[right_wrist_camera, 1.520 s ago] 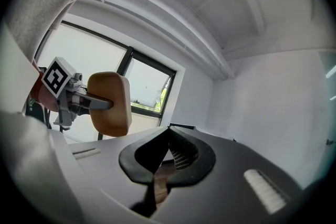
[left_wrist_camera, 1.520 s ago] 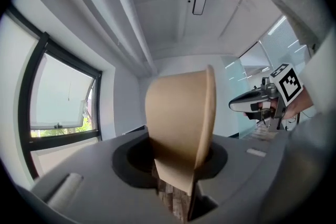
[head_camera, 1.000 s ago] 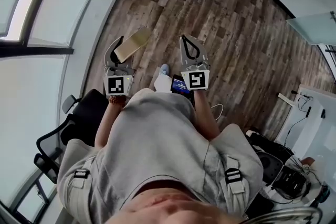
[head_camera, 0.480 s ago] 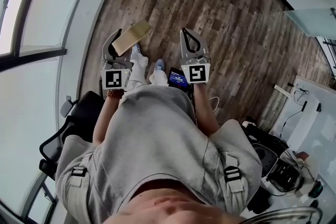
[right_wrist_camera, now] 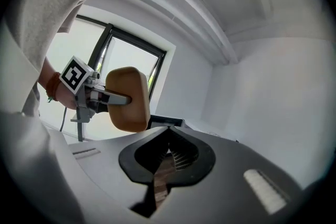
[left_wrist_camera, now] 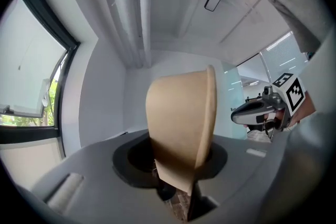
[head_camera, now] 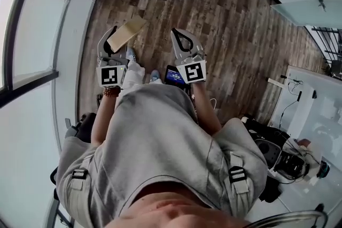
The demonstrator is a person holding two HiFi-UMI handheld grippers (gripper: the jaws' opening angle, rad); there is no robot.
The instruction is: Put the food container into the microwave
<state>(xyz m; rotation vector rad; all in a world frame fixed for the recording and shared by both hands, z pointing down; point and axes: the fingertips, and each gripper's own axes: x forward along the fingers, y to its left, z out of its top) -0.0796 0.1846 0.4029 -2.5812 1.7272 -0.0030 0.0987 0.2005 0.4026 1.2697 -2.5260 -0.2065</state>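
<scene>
The left gripper [head_camera: 108, 40] is pinching the brown food container [left_wrist_camera: 181, 123] by one edge, holding it on its side above the wooden floor [head_camera: 230, 24]. The right gripper [head_camera: 181, 42] is pressed together, empty. Such a thin edge-hold is risking the container twisting loose and dropping

Tan container [head_camera: 126, 33] (brown plank floor [head_camera: 240, 34])

Plank floor [head_camera: 240, 34]; black chair [head_camera: 83, 125] (perhaps an office chair) beside window [head_camera: 32, 29].
</scene>
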